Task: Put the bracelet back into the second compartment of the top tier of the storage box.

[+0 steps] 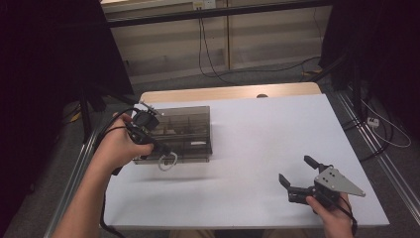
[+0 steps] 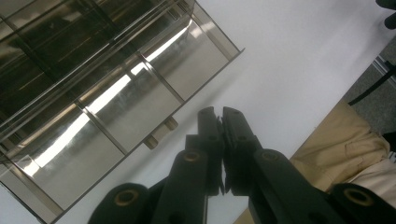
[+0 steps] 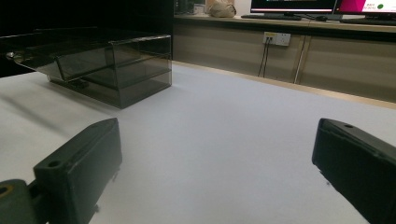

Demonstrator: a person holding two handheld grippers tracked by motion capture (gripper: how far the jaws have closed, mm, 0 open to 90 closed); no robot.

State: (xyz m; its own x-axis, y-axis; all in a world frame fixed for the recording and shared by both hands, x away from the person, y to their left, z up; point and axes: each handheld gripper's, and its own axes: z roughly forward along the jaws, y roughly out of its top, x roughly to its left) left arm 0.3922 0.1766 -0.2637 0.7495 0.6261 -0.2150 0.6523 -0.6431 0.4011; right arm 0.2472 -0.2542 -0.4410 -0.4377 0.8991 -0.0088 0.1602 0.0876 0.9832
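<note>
Partly hidden — organizer box (image 1: 185, 133) behind left gripper (image 1: 167, 154), contents indistinct

Both my tools out: the left one pinched together, the right one spread wide.

My left hand (image 1: 121, 144) grips the left tool (image 1: 166, 150) with my forearm reaching in from the lower left; its two black jaws press together at their tips, pointing down and to the right. My right hand (image 1: 333, 214) sits low at the near right, holding the right tool (image 1: 296, 172) level, its jaws far apart and aimed up-left.
</note>
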